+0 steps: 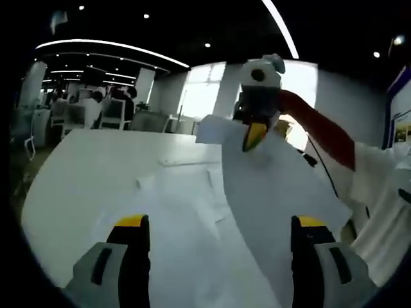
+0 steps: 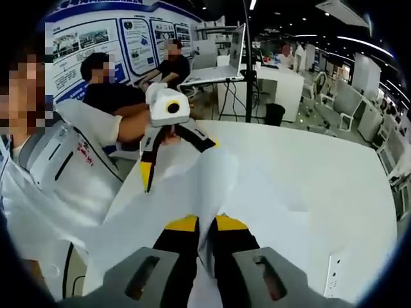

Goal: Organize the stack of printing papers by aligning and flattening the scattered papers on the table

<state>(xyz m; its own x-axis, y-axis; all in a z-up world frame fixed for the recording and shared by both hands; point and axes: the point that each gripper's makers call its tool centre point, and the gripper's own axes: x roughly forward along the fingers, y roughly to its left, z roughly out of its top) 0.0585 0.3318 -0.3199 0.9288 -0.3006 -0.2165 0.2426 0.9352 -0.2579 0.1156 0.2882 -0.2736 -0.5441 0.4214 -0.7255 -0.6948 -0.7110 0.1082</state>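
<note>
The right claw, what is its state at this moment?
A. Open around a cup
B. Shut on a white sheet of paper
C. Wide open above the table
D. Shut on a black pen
B: in the right gripper view the right claw has its yellow-tipped jaws pressed together on a white sheet of paper, lifted over the white table.

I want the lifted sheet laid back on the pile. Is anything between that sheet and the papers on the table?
Nothing visible. The right gripper holds the lifted sheet above the scattered papers on the white table; the open left gripper is beside it, not under it.

Matt white paper sheets (image 1: 270, 186), smooth white table (image 1: 96, 160)
</note>
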